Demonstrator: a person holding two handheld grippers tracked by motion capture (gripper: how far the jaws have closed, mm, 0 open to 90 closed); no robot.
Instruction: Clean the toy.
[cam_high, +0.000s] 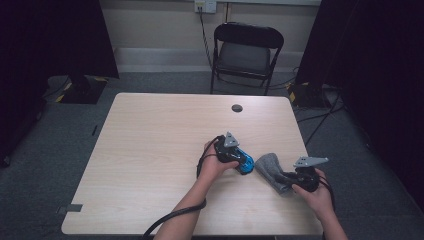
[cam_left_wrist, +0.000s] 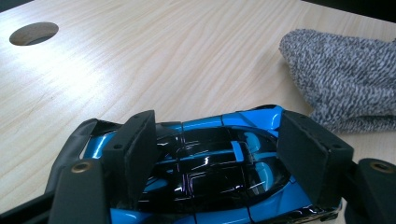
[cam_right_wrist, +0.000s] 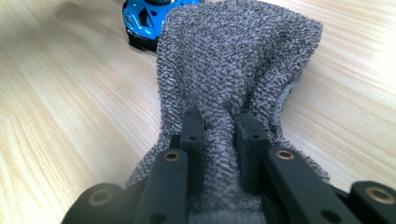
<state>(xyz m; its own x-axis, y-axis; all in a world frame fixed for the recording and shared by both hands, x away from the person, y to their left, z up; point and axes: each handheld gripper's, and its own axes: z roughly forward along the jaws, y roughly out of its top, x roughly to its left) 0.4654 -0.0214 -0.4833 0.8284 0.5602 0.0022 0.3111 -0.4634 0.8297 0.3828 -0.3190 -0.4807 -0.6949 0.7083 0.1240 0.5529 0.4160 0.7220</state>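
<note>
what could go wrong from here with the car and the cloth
The left gripper straddles the blue toy car with a gap at each pad, so the glossy car might roll off. The right gripper pinches just a fold of the grey cloth; a pull may slip it free or drag it into the car.

Recording room: bare desk, folding chair, black curtains.

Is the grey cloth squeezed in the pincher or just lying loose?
Squeezed. The right gripper is shut on the grey cloth, bunching it between its pads.
</note>
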